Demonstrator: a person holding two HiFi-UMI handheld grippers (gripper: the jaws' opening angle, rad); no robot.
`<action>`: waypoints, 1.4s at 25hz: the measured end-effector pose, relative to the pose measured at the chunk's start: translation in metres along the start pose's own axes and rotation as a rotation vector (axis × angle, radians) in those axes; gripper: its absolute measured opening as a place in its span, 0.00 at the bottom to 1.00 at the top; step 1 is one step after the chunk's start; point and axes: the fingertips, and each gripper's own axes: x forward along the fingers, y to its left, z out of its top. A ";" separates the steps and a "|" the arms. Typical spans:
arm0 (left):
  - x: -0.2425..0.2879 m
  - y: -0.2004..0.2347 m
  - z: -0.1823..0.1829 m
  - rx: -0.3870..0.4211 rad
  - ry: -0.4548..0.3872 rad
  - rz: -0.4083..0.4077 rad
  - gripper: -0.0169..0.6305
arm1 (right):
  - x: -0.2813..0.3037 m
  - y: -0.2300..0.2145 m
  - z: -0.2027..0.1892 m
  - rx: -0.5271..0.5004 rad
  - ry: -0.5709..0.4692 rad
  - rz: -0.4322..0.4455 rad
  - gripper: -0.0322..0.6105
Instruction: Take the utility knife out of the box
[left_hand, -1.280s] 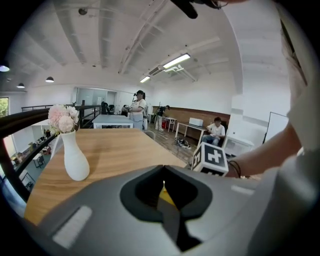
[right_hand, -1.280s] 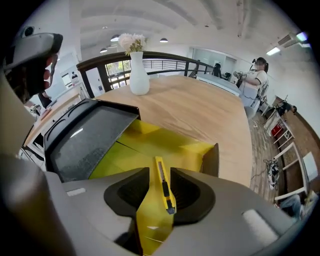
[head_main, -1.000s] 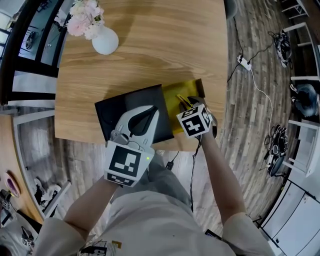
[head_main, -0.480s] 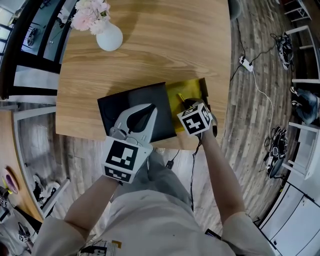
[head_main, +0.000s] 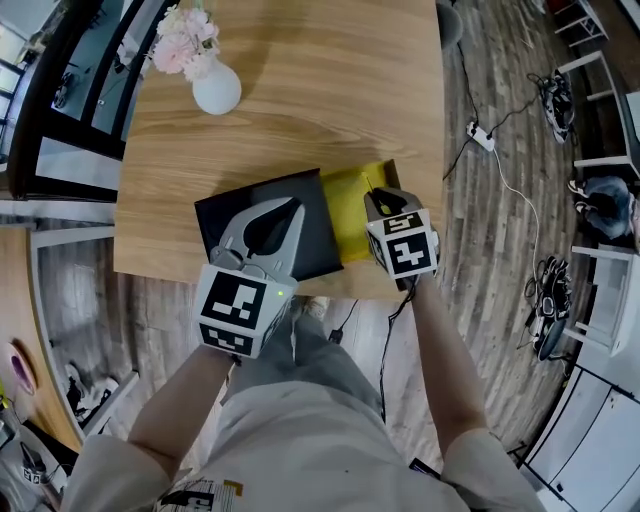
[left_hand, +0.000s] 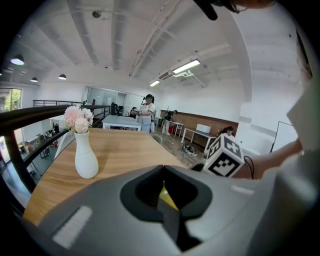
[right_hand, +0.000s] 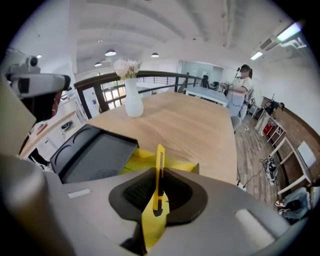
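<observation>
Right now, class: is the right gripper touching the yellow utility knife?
Touching. The right gripper view shows the right gripper, jaws just closed, pressing both sides of the upright utility knife.

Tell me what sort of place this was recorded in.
Probably an open-plan workshop or lab: work tables along the wall, ceiling strip lights, a power strip with cables on the floor.

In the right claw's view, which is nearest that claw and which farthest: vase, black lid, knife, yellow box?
1. Knife, held upright in the right claw.
2. Yellow box, just beyond the claw.
3. Black lid, left of the box.
4. Vase, far across the table, left.
</observation>
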 end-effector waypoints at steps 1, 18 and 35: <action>-0.003 -0.002 0.007 0.001 -0.013 0.000 0.03 | -0.012 -0.002 0.009 0.012 -0.034 -0.002 0.12; -0.089 -0.067 0.163 0.186 -0.292 0.016 0.03 | -0.269 -0.024 0.124 0.106 -0.605 -0.089 0.12; -0.158 -0.125 0.236 0.265 -0.453 -0.013 0.03 | -0.471 -0.032 0.110 0.115 -0.924 -0.279 0.12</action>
